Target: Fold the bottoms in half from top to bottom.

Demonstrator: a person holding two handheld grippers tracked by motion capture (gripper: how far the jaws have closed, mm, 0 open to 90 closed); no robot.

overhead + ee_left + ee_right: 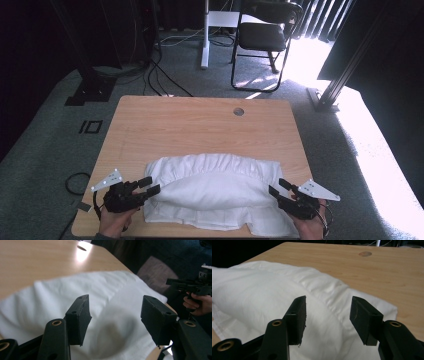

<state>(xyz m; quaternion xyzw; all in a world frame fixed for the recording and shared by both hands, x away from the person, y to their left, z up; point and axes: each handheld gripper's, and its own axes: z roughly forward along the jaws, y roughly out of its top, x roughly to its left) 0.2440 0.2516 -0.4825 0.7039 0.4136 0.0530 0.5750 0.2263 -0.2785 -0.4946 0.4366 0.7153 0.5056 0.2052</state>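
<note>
The white cloth lies folded on the worktop between the left tongs and right tongs, both open at its ends, gripping nothing.

A wooden table with a round hole near its far edge is set on grey carpet. Beyond it a black folding chair and a white post are seen, cables are trailed over the floor, and strong sunlight is thrown at the right
</note>
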